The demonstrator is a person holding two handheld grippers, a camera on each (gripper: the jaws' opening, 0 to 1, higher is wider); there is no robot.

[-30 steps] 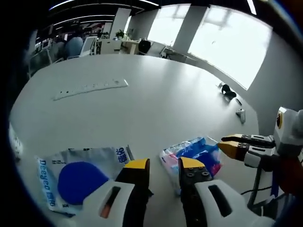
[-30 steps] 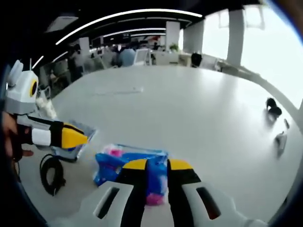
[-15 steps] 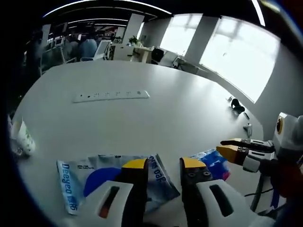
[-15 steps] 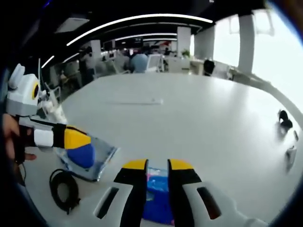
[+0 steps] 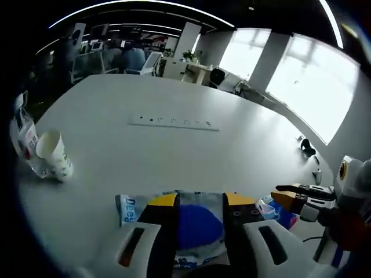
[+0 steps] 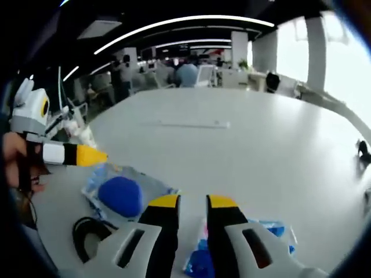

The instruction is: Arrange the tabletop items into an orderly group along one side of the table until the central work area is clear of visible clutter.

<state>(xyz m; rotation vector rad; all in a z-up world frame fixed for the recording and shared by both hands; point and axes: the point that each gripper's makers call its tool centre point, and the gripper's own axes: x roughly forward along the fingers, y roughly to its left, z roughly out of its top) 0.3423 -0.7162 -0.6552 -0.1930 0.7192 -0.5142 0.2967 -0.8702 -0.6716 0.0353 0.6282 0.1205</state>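
Big white oval tabletop [image 5: 191,150] spans both views, mostly bare across the middle. Long white power strip [image 5: 174,122] lies flat far out on it, well apart from the rest.

L claw [image 5: 200,202] w/ yellow tips sits low over a clear plastic bag w/ a round blue pad inside [image 5: 194,223] & blue print on the edge; jaws spread, straddling the bag w/ the blue pad showing between them. Can't tell if the tips touch the plastic. In right gripper view the same bag [image 6: 122,194] lies left of centre, L claw [image 6: 87,155] coming in from the left just above its far edge.

R claw [image 6: 186,201] also spread, nothing between the jaws; a blue-&-pink crinkly packet [image 6: 255,243] lies under and just right of them. In left gripper view that packet [image 5: 275,211] sits just right of the bag, R claw [image 5: 293,194] right above it.

Coiled black cable [image 6: 90,234] near the tabletop edge, beside the bag. White paper cup [image 5: 54,153] stands at far left next to a small carton [image 5: 24,136]. Small dark items [image 5: 307,147] near the far right edge, too small to tell.
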